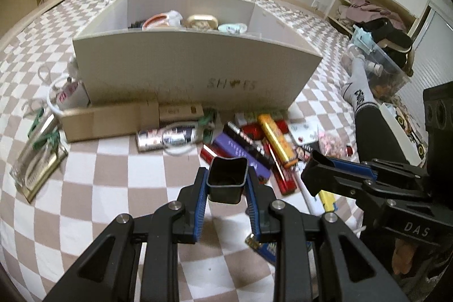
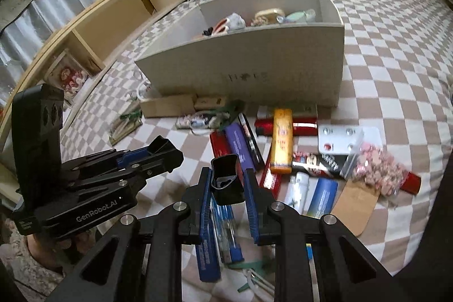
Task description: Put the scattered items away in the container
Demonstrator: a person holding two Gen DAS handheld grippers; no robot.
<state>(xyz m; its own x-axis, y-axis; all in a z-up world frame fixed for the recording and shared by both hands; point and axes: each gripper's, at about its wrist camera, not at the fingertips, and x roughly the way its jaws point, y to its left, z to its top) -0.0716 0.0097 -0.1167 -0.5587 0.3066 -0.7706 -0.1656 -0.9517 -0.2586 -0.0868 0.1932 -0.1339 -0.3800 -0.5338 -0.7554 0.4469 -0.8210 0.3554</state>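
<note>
Grippers: left [image 1: 226,183], right [image 2: 226,183], each clamping black cup.

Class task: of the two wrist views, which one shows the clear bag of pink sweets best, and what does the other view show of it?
The right wrist view: the bag of pink sweets lies whole and unobstructed among the scattered packets on the checked cover. In the left wrist view only a small pink patch of it shows, far off beside the right gripper.

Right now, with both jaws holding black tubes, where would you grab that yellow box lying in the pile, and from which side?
Grip the yellow box across its narrow width, near mid-length, coming from above. It lies flat on top of the red boxes with its long sides exposed, and its ends are crowded by other packets.
</note>
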